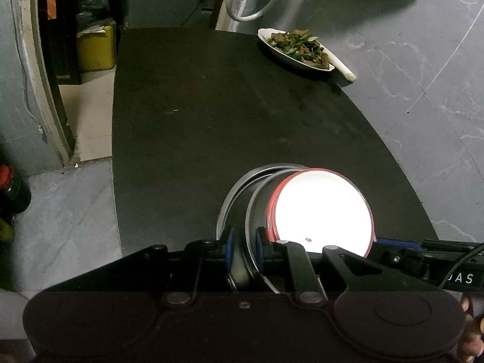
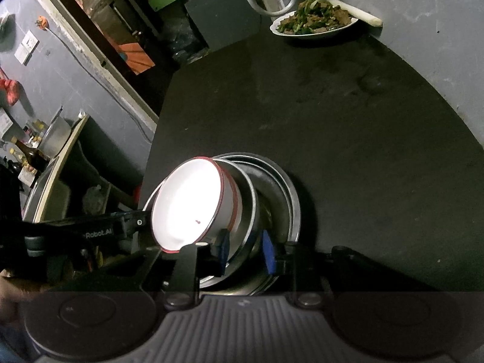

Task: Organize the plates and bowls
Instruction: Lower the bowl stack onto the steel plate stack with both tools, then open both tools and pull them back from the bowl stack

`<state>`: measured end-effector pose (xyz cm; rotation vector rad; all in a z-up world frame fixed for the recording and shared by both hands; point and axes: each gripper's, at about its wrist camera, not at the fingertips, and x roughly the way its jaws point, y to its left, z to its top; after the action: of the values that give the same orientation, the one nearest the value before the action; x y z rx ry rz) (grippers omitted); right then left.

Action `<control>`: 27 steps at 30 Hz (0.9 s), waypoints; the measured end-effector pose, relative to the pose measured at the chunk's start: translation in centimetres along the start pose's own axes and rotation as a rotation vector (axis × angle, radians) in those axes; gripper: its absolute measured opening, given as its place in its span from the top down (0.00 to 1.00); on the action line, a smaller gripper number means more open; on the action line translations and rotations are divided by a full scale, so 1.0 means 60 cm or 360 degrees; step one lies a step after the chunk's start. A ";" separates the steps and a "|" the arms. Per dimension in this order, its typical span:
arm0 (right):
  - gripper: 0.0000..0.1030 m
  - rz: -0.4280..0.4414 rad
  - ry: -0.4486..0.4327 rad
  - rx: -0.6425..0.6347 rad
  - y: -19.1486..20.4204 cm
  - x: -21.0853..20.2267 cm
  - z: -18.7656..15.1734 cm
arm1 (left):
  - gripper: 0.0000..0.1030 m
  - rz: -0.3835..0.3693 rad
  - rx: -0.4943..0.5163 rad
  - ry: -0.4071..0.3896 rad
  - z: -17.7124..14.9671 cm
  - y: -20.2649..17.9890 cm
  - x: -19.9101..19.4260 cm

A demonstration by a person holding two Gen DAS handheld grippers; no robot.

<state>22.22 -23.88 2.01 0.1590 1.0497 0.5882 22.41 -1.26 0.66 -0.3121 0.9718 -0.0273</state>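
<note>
A stack of dishes sits at the near end of a black table (image 1: 196, 115): a white bowl with a red rim (image 1: 323, 211) nested in a steel bowl (image 1: 260, 205), on a larger steel plate (image 1: 230, 193). My left gripper (image 1: 245, 248) is shut on the rim of the steel dishes. In the right wrist view, the white bowl (image 2: 187, 199) sits in the steel bowl (image 2: 246, 199) over the steel plate (image 2: 287, 193). My right gripper (image 2: 246, 251) has its blue pads either side of the steel bowl's rim, shut on it.
A white plate of cooked greens and meat (image 1: 296, 48) stands at the table's far right edge, also in the right wrist view (image 2: 314, 21). A white cylinder (image 1: 341, 68) lies beside it. Grey tiled floor surrounds the table. A yellow container (image 1: 96, 48) stands far left.
</note>
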 end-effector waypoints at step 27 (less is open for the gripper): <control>0.40 -0.0079 -0.0120 -0.0013 -0.007 -0.024 -0.006 | 0.26 0.0169 -0.0053 -0.0110 -0.004 0.005 -0.030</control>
<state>21.58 -25.05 2.74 0.1464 0.9756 0.5380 21.17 -0.72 1.92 -0.2898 0.9199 0.0961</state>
